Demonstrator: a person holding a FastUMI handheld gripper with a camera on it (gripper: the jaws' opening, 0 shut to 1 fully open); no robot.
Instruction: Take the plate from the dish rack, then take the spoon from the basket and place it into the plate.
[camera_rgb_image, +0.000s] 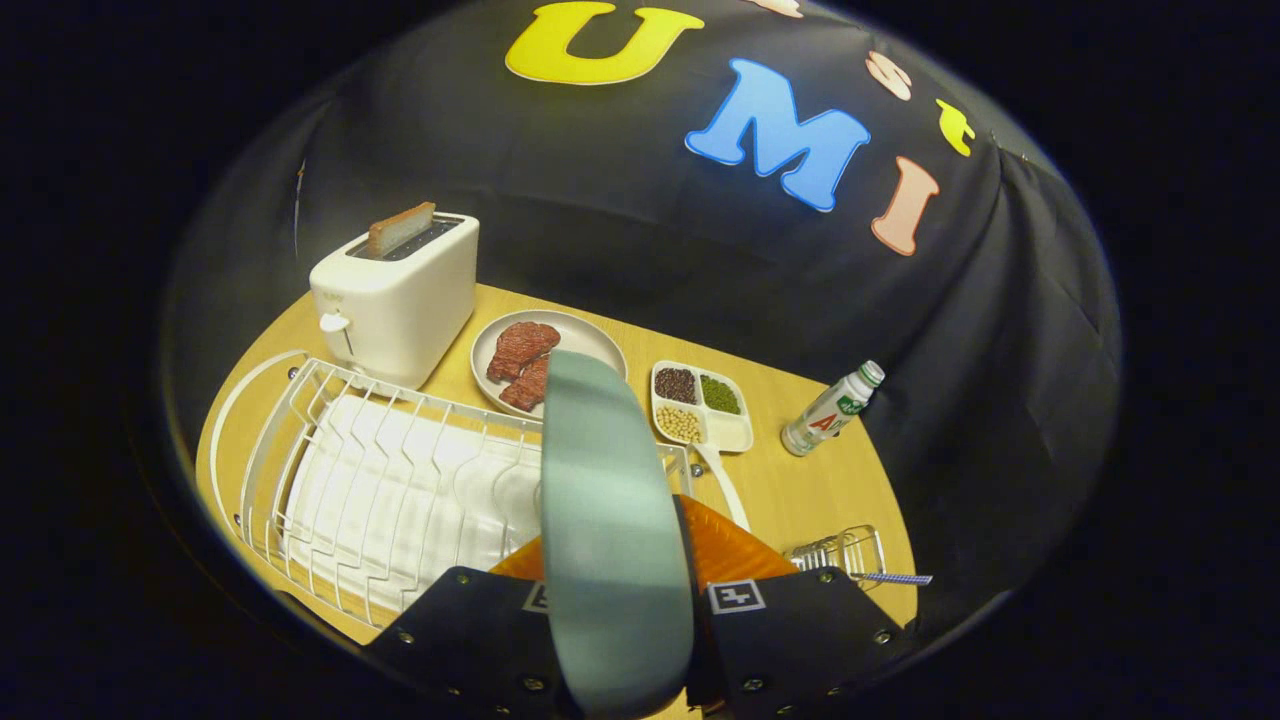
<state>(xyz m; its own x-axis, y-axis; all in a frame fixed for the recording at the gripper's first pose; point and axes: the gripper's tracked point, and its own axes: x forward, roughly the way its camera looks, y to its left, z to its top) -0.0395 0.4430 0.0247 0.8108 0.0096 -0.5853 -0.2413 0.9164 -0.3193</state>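
At the far left of the wooden surface (800, 490) stands a white toaster (398, 305) with a slice of toast (400, 228) poking up from its slot, and just near of it lies the white wire dish rack (380, 490), its slots now bare over a white drip tray. Rising from between the fingers of the claw (615, 610) is the grey-green plate (610, 530), held on edge, upright, the way it would come out of a rack slot; both fingers appear to press on its lower rim, so the claw is clenched on it (the contact itself sits low and partly hidden). Judging by this, the first step is in hand and the plate has yet to be set flat. Beyond the plate's top edge sits a round dish of steaks (530, 362), and to its right a divided tray of beans and grains (702, 403) with a white spoon-like handle (727, 488) trailing near from it. Further right a small bottle (832, 408) stands tilted, and near right is the little wire basket (840, 548), a spoon handle (895, 578) sticking out, waiting.
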